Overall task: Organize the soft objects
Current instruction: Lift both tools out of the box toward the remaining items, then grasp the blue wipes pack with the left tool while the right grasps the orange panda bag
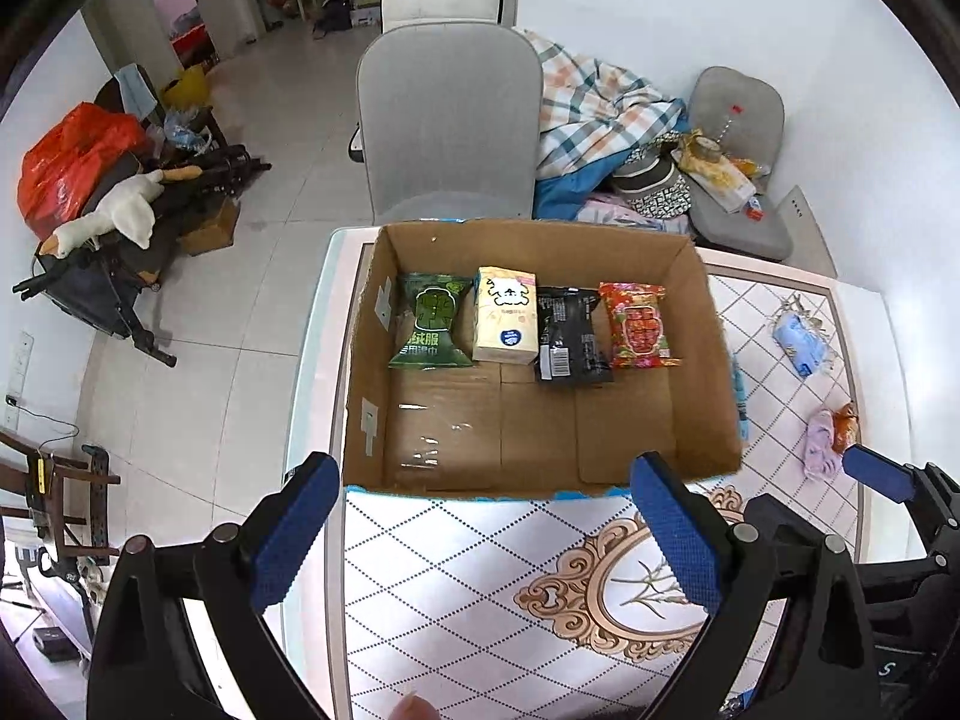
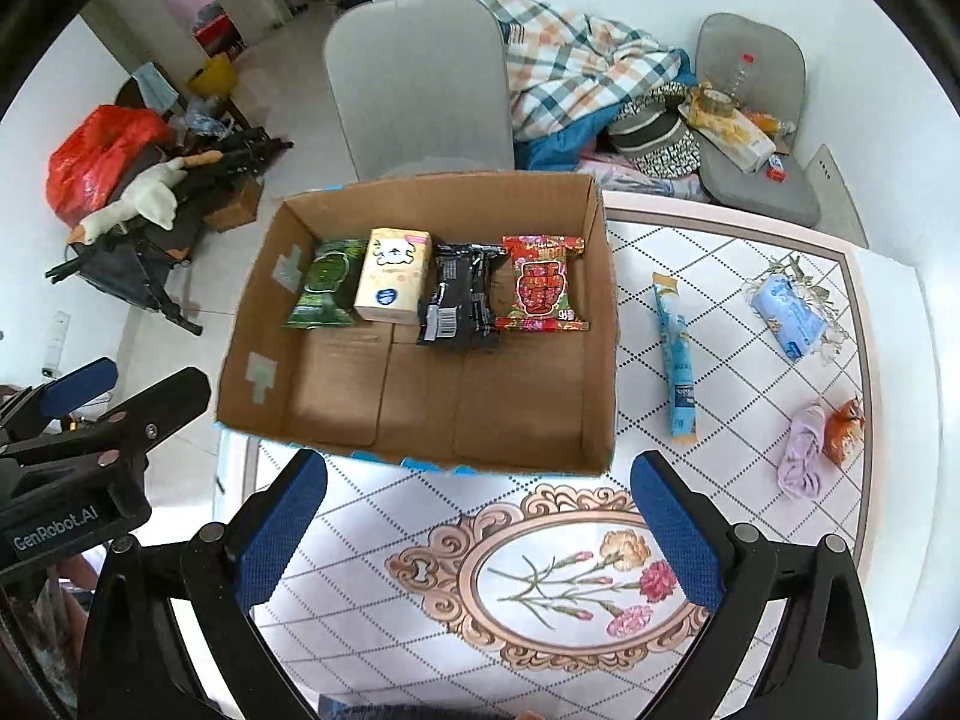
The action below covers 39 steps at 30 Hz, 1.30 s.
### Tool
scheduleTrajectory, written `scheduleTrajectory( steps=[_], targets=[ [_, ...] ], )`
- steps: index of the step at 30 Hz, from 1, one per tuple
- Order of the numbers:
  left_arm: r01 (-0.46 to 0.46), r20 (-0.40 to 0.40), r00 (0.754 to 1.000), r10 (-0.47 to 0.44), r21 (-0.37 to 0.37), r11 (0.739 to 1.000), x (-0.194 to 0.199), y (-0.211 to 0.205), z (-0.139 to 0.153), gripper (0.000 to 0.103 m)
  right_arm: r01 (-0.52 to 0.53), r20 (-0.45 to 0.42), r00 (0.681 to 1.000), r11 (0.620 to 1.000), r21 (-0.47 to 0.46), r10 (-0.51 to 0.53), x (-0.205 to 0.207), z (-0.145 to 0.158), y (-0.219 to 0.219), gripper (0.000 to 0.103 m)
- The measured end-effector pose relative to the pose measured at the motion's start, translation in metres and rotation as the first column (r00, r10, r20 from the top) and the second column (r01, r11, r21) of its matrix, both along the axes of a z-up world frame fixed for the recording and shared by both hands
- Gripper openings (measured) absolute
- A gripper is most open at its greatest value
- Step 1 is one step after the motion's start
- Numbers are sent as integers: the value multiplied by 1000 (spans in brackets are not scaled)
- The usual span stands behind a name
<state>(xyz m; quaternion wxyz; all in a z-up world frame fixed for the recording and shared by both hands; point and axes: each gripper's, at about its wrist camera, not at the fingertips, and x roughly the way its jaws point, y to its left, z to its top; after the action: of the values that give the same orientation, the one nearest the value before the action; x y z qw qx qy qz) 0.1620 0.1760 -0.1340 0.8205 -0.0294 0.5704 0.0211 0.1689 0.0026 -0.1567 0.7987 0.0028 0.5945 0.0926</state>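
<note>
the left tool (image 1: pixel 480 534) hangs spread wide above the near part of the worktop (image 1: pixel 480 576), its blue pads far apart with nothing between them and touching nothing. the right tool (image 2: pixel 480 531) is the same: wide open, empty, poised over the flower pattern just short of the cardboard box (image 2: pixel 600 324). each tool also shows at the edge of the other's view, side by side and apart.

beyond the tools, the box sits on the far left part of the worktop with its near wall just ahead of the pads. four soft packs lie in a neat row along its back wall: a green wipes pack (image 2: pixel 324 285), a cream tissue pack (image 2: pixel 393 282), a black pack (image 2: pixel 459 297) and a red pack (image 2: pixel 543 282). the first three sit touching or nearly so, and the front half of the box floor is bare.

to the right of the box, four things are not yet put away: a long blue tube-shaped packet (image 2: pixel 678 360) lying near the box's right wall, a light blue pack (image 2: pixel 786 312) further out, and near the worktop's right edge a lilac cloth bundle (image 2: pixel 801 459) touching a small orange packet (image 2: pixel 843 432).

judging by this, the task looks about half done: four in, four left. the long blue packet is nearest the right tool and seems the likely next pick.
</note>
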Motion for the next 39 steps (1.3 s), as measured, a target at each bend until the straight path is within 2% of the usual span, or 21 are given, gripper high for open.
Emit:
scheduleTrajectory(
  steps=[6, 10, 15, 18, 21, 25, 28, 32, 35, 36, 38, 39],
  targets=[
    [-12, 25, 1000, 13, -9, 1000, -15, -10, 18, 100, -3, 13, 1000, 998, 64, 3, -19, 17, -14, 103],
    [6, 33, 999, -6, -9, 1000, -11, -35, 25, 100, 33, 3, 999, 995, 99, -33, -21, 16, -41, 103],
    [74, 13, 997, -73, -28, 997, 13, -93, 18, 100, 144, -19, 990, 985, 97, -143, -17, 9, -108, 103],
    [134, -18, 991, -135, -47, 990, 36, -148, 4, 100, 243, -33, 970, 966, 88, -241, -14, 5, -166, 103],
    [170, -69, 982, -175, -76, 982, 57, -193, -15, 100, 349, -38, 937, 936, 49, -347, -9, -2, -235, 103],
    [197, -179, 959, -218, -127, 972, 97, -258, -54, 100, 454, -59, 890, 891, 4, -453, 0, -19, -318, 103],
    [210, -243, 938, -247, -169, 963, 123, -304, -81, 100, 526, -94, 845, 850, -29, -526, 10, -45, -379, 103],
    [237, -313, 909, -275, -156, 959, 148, -359, -117, 100, 627, -192, 766, 779, 9, -614, 29, -96, -450, 103],
    [250, -367, 884, -290, -153, 956, 164, -390, -145, 100, 687, -297, 704, 725, 52, -645, 44, -142, -479, 103],
    [253, -387, 875, -293, -152, 956, 168, -396, -153, 100, 696, -332, 694, 713, 83, -638, 51, -159, -485, 102],
    [240, -433, 854, -289, -165, 957, 180, -408, -172, 100, 695, -375, 684, 715, 76, -626, 59, -184, -484, 101],
    [226, -447, 849, -283, -177, 958, 185, -412, -180, 100, 693, -397, 681, 717, 78, -615, 63, -198, -484, 97]
  ],
)
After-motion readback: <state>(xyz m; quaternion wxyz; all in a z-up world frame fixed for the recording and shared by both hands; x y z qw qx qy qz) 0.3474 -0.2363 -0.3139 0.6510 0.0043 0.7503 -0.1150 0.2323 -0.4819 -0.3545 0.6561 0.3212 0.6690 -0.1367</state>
